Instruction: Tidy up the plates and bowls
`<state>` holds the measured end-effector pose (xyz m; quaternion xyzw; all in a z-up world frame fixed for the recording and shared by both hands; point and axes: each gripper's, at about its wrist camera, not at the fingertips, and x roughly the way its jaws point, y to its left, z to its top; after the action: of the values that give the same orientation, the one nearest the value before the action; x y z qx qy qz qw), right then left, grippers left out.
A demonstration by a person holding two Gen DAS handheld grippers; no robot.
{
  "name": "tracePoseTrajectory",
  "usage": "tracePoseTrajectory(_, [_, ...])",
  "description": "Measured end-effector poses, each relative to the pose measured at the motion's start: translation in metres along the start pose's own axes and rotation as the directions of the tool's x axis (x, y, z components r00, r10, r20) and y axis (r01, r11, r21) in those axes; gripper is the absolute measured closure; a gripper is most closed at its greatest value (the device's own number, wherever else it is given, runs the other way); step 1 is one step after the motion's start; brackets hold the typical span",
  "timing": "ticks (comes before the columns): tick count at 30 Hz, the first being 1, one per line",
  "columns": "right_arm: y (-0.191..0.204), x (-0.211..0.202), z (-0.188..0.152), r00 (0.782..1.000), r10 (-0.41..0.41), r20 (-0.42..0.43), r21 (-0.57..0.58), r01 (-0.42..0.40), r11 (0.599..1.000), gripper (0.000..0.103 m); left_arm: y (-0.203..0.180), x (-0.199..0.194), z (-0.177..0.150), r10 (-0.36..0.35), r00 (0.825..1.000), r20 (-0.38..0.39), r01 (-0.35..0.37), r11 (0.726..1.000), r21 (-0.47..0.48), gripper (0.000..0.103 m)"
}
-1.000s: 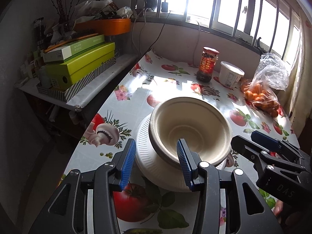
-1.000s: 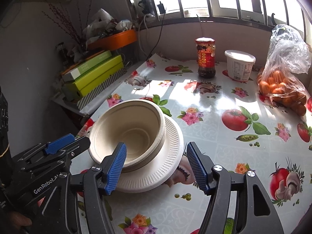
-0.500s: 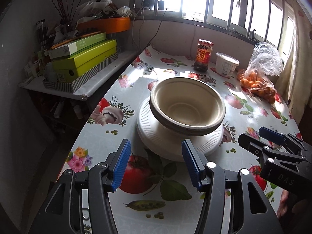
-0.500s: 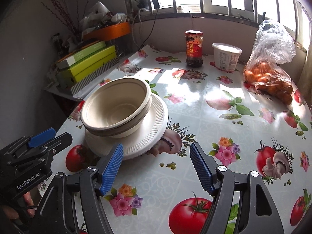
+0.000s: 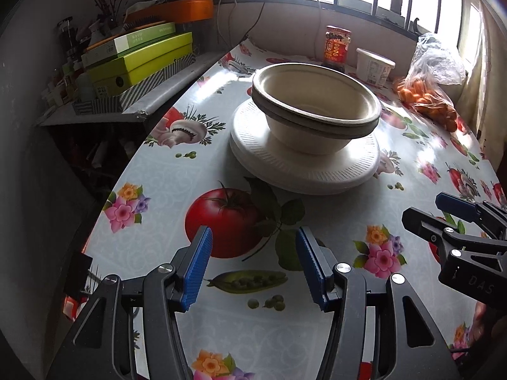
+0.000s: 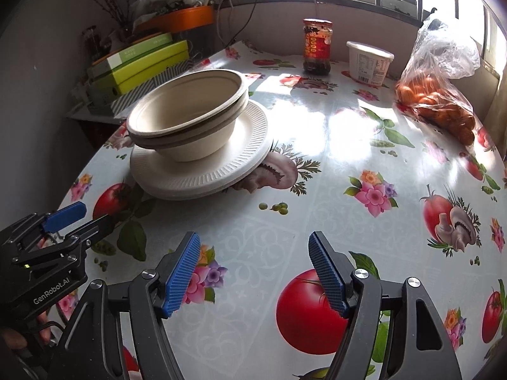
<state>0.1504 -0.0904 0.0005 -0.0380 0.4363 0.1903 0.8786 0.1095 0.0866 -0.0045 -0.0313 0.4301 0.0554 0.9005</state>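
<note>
Two beige paper bowls (image 5: 317,107) (image 6: 187,117) sit nested on a stack of white ribbed paper plates (image 5: 304,171) (image 6: 202,171) on the patterned table. My left gripper (image 5: 253,262) hovers open over the tablecloth, well short of the stack, with nothing between its blue pads. My right gripper (image 6: 253,272) is open too, empty, near the table's front edge and to the right of the stack. Each gripper shows at the edge of the other's view.
A red-labelled jar (image 6: 317,46), a white tub (image 6: 369,63) and a plastic bag of oranges (image 6: 437,95) stand along the far side under the window. Green boxes (image 5: 139,53) and clutter fill a shelf left of the table (image 6: 348,164).
Both grippers have drawn back from the stack and sunk toward the near table edge. The left jaws, which straddled the bowl rim, have widened; bowls and plates stay put.
</note>
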Motion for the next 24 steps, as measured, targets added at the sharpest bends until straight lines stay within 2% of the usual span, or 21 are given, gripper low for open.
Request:
tracePoseTrajectory(7, [0.001, 0.003, -0.014, 1.0, -0.012, -0.021, -0.006, 0.012, 1.0, 0.031, -0.008, 0.007, -0.013, -0.002, 1.0, -0.03, 0.003, 1.0, 0.021, 0.047])
tracePoseTrajectory(13, [-0.005, 0.005, -0.021, 0.999, -0.036, -0.036, 0.015, 0.036, 0.999, 0.031, -0.015, 0.009, -0.016, -0.016, 1.0, -0.022, 0.017, 0.999, 0.037, 0.044])
tracePoseTrajectory(15, [-0.006, 0.006, -0.023, 0.999, -0.042, -0.035, 0.016, 0.043, 0.999, 0.03, -0.016, 0.01, -0.017, -0.016, 1.0, -0.013, 0.017, 0.999, 0.034, 0.043])
tracePoseTrajectory(19, [-0.007, 0.008, -0.023, 0.998, -0.056, -0.037, 0.008, 0.056, 0.998, 0.02, -0.02, 0.011, -0.017, -0.007, 1.0, 0.007, 0.006, 1.0, 0.021, 0.038])
tracePoseTrajectory(24, [-0.006, 0.011, -0.023, 0.996, -0.082, -0.03, -0.006, 0.082, 0.997, 0.018, -0.021, 0.014, -0.016, -0.009, 1.0, 0.022, 0.009, 1.0, 0.019, 0.034])
